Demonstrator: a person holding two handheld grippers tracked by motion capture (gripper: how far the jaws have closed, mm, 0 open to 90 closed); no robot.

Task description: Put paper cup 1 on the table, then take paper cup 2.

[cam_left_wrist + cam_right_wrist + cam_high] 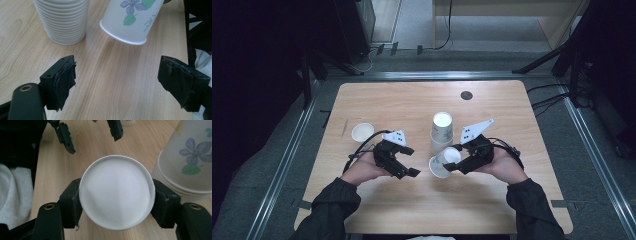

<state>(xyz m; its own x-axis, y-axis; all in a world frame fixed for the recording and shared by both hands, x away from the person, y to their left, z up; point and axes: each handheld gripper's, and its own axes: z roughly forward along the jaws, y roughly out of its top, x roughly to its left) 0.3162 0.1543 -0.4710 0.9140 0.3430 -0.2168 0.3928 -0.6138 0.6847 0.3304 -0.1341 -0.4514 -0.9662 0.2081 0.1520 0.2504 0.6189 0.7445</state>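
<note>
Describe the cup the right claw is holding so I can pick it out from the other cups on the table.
On the wooden table, find the upside-down stack of cups near the middle. Just in front of it, the right claw is clamped around a single paper cup held tilted on its side. Unlike the stack and the small upright cup at the left, it is held off the table.

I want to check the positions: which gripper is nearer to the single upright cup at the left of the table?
Left. The left gripper is just to the right of the single cup, nearer the person. The right gripper is farther right, beside the cup stack, holding a tilted cup.
</note>
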